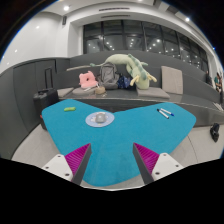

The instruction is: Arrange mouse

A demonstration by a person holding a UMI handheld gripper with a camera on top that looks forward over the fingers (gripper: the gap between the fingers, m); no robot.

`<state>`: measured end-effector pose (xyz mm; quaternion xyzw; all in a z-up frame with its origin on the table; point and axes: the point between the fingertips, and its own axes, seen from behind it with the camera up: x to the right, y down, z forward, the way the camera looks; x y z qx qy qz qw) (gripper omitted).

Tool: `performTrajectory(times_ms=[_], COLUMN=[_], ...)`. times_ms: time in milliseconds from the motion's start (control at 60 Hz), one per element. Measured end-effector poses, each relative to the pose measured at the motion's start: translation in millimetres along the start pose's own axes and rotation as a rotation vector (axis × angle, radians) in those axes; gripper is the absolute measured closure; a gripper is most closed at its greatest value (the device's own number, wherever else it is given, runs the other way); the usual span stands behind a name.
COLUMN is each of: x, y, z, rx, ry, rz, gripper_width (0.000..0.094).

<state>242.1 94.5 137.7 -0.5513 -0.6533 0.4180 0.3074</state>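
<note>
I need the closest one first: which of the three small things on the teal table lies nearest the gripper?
The round grey disc-like item, mid-table just ahead of the open gripper. The yellow-green item and the blue-white item lie farther out to either side.

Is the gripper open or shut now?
Open. The gripper has its two pink pads wide apart, with bare teal table between them; nothing is held.

This looks like an office lounge or a common room in a commercial building. A long row of dark, tall windows (135, 40) runs along the far wall, and recessed ceiling lights (66, 8) shine overhead. A grey sofa (120, 96) stands beyond the teal surface (115, 140), with plush toys (128, 70) heaped on its back. A dark partition (35, 75) stands to one side.
</note>
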Motion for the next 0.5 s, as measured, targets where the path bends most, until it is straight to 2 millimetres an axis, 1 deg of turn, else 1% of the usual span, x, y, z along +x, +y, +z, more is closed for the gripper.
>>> performTrajectory(times_ms=[150, 317, 500], x=[0, 2, -1], y=[-1, 0, -8], z=[-18, -24, -32], rx=[0.012, 0.020, 0.059], ry=[0.010, 0.017, 0.023], rz=[-0.010, -0.037, -0.019], gripper_width=[0.0081, 0.0082, 0.0083])
